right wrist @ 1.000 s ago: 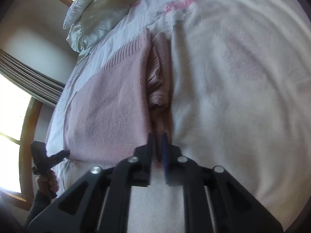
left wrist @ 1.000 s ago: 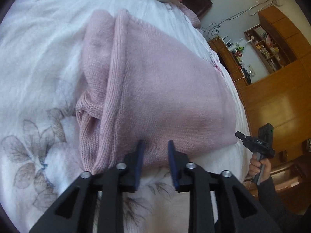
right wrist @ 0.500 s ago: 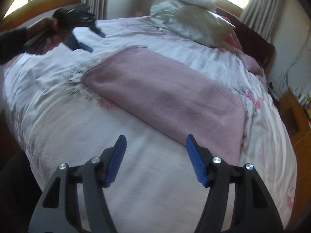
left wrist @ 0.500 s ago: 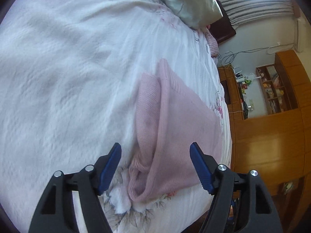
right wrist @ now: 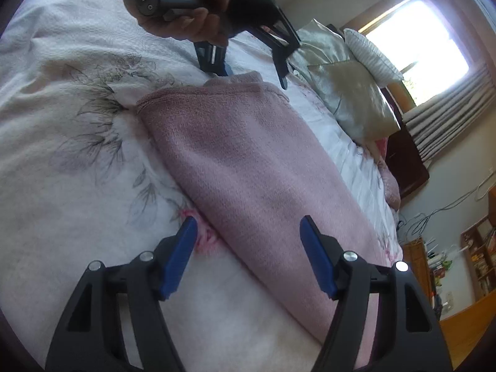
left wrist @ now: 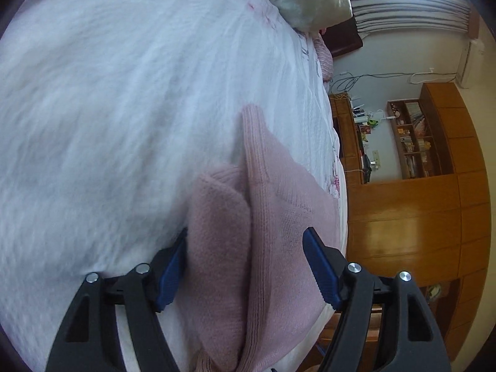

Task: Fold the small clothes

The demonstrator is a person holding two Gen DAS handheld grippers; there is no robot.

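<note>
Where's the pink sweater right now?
The pink sweater lies folded on the white bedspread, between the open right hand-held gripper and the left hand-held gripper, below the pillows.

Pink sweater (left wrist: 279, 248): near end cut off by frame bottom, between the left gripper (left wrist: 245, 266) fingers. White bedspread (left wrist: 124, 108) beyond the tongs motion-blurred. Shelf items (left wrist: 412, 142) right of tongs too small to identify.

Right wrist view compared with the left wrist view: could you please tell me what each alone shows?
Only the right wrist view shows the person's hand holding the left gripper and the bright window. Only the left shows the pink knitted sweater's folded ribbed edge up close. Both show the sweater, the white floral bedspread and wooden shelves.
</note>
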